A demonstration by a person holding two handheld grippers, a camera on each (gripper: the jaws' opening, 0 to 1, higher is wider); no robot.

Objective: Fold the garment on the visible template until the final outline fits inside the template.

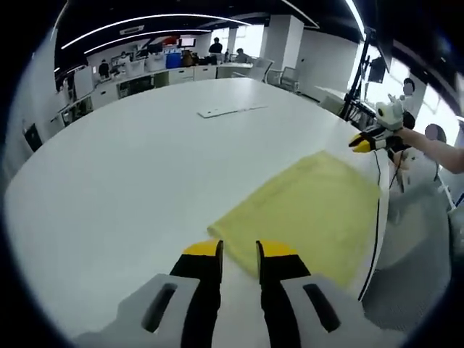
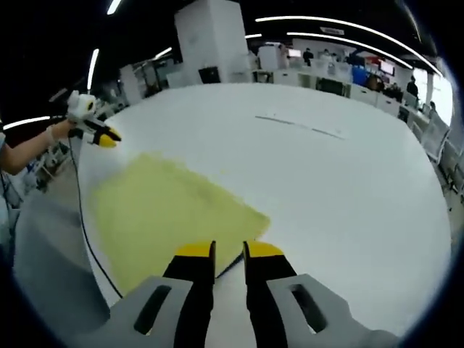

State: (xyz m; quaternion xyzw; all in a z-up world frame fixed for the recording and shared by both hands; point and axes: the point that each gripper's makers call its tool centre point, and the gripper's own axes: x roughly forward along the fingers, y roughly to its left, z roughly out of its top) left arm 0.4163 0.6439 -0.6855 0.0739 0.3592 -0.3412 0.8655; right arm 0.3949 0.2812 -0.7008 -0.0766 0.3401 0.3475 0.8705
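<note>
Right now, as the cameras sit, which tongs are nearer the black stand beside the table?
Right. The right tongs hover just before the black stand, past the yellow cloth's far end; the left tongs sit at its near corner.

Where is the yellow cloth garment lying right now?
The flat yellow cloth garment lies at the white table's near edge, directly ahead of the left claw and the right claw.

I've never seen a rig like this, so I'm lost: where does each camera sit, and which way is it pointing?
Left gripper view: rides the left gripper, looking along its jaws over the yellow garment on the white table; the right gripper and a forearm show far right.
Right gripper view: rides the right gripper, facing the garment from the opposite side; the left gripper appears upper left.
Shared: garment, table, both grippers.
</note>
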